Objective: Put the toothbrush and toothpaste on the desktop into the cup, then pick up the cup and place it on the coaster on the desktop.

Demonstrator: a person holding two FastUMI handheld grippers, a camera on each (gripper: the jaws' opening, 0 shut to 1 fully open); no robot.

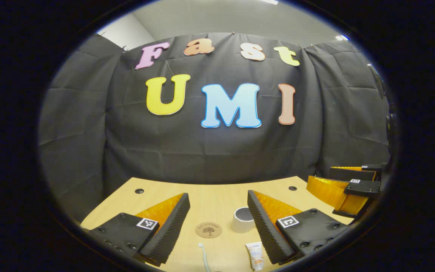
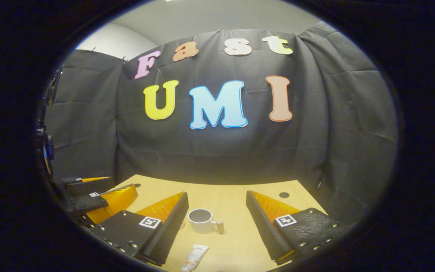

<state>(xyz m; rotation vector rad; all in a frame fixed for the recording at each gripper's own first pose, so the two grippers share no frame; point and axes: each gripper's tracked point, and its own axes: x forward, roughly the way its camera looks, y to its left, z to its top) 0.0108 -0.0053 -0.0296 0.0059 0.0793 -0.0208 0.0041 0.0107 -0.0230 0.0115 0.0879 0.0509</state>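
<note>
A white cup (image 1: 243, 219) stands on the wooden desk, and in the right gripper view the cup (image 2: 200, 221) shows a wooden handle on its right. A round brown coaster (image 1: 209, 229) lies just left of it. Nearer me lie a pale toothbrush (image 1: 203, 257) and a white toothpaste tube (image 1: 255, 256); the same tube (image 2: 194, 257) sits below the cup in the right gripper view. My left gripper (image 1: 218, 198) hovers open above the desk with nothing between its fingers. My right gripper (image 2: 217, 198) is open and empty too, and it also appears at the right edge as the other gripper (image 1: 353, 185).
The wooden desk (image 1: 213, 196) has small dark round holes near its back corners (image 1: 139, 191) (image 1: 292, 188). Black cloth walls the booth on the back and both sides. My left gripper appears at the left edge of the right gripper view (image 2: 93, 196).
</note>
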